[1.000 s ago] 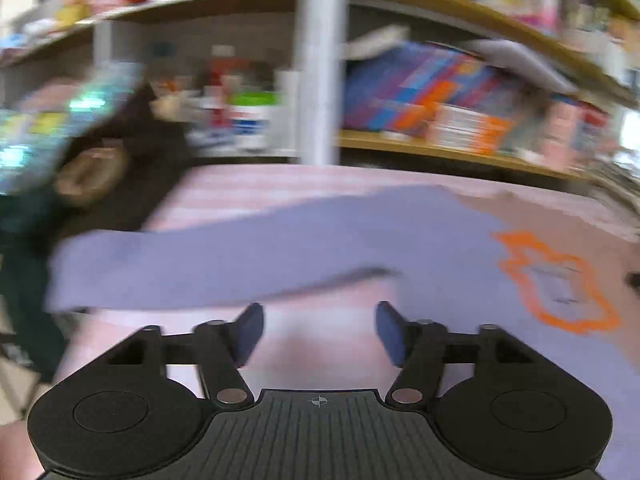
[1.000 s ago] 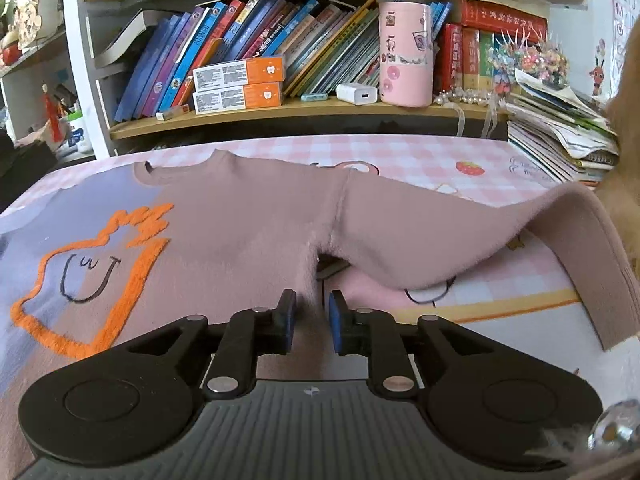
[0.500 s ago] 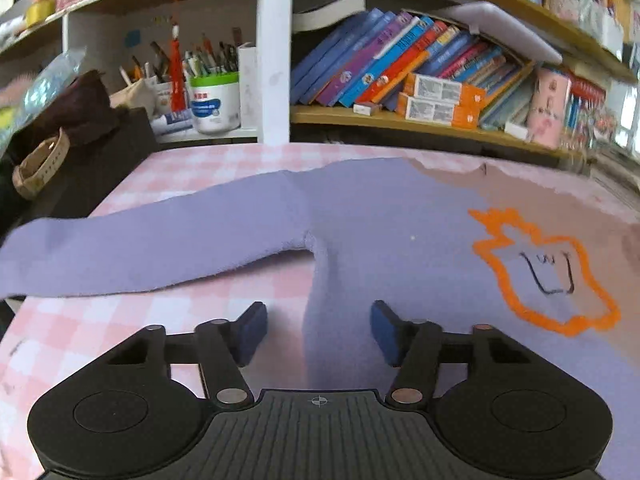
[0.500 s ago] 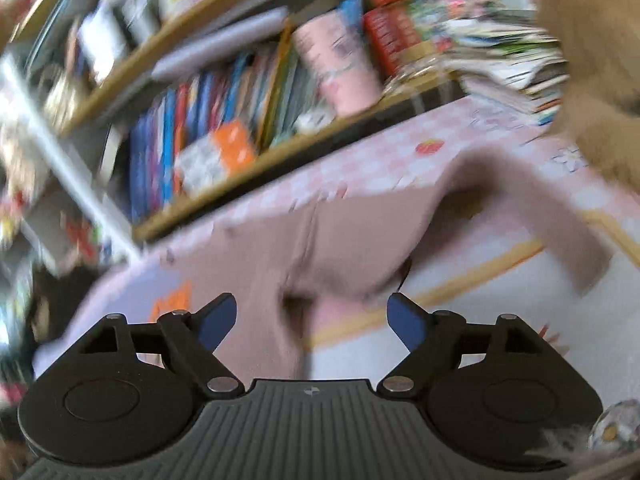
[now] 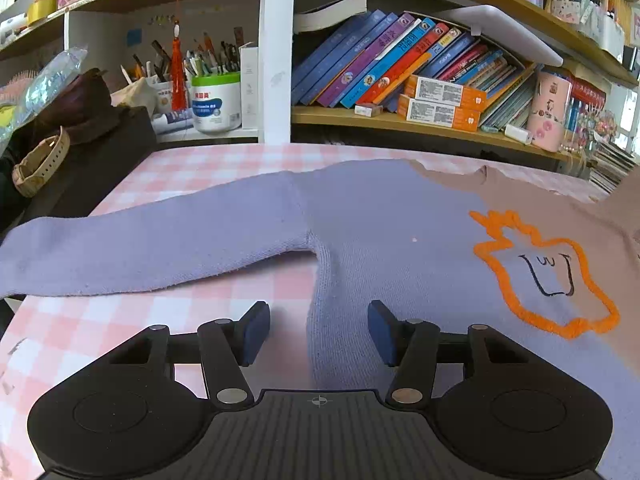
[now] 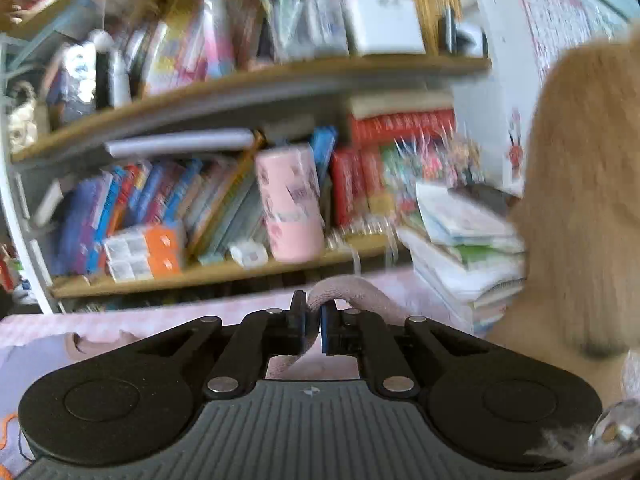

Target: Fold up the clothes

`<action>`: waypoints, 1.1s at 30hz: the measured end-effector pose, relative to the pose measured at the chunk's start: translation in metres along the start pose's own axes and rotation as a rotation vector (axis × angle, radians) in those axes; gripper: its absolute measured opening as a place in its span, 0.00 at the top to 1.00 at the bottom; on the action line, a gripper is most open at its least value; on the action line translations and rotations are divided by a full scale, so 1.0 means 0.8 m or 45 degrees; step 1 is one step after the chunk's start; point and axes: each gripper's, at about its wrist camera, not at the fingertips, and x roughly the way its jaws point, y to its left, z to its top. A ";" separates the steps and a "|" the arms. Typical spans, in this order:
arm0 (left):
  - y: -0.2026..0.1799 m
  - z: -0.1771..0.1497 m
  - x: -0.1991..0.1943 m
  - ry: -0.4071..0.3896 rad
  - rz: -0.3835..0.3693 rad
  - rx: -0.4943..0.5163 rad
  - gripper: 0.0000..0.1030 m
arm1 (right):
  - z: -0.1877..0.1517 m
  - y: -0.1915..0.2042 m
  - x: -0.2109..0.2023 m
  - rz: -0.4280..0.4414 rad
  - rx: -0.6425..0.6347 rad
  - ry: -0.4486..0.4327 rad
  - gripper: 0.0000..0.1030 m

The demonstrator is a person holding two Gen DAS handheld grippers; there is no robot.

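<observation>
The sweater (image 5: 384, 216) lies spread on the tabletop (image 5: 208, 160), its lilac sleeve outstretched ahead-left of the gaping, empty left tongs (image 5: 318, 330). The right tongs (image 6: 314, 322) pinch the pink sleeve (image 6: 348, 286). Folding looks barely underway; the body remains flat.

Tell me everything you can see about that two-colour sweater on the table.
The sweater is a soft knit, lilac on one half and dusty pink-brown on the other, with a fuzzy orange outline around a small drawn face. It lies flat on a pink checked tablecloth, lilac sleeve stretched sideways. The left gripper hovers open over its side edge. The right gripper pinches a raised fold of the pink sleeve.
</observation>
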 end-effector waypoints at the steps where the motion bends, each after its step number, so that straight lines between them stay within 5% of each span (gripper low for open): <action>1: 0.000 0.000 0.000 0.000 0.001 0.001 0.47 | -0.005 -0.010 0.008 -0.048 0.078 0.060 0.93; 5: 0.000 0.001 0.000 0.003 -0.004 0.003 0.46 | -0.045 -0.058 0.050 -0.221 0.304 0.401 0.78; 9: -0.003 0.000 0.001 0.006 -0.004 0.019 0.42 | -0.070 -0.069 0.018 -0.123 0.365 0.353 0.50; 13: -0.004 0.000 0.001 0.006 -0.003 0.022 0.42 | -0.082 -0.053 0.004 -0.104 0.369 0.405 0.50; 22: -0.003 -0.005 -0.005 0.004 -0.024 0.024 0.44 | -0.119 0.058 -0.018 0.156 0.139 0.488 0.50; 24: -0.003 -0.007 -0.009 -0.001 -0.046 0.030 0.63 | -0.126 0.081 -0.022 0.191 0.059 0.495 0.50; 30: -0.001 -0.011 -0.013 -0.006 -0.091 0.021 0.81 | -0.142 0.126 -0.029 0.230 -0.138 0.503 0.71; 33: 0.001 -0.009 -0.011 -0.004 -0.106 0.008 0.86 | -0.143 0.131 -0.021 0.242 -0.200 0.499 0.90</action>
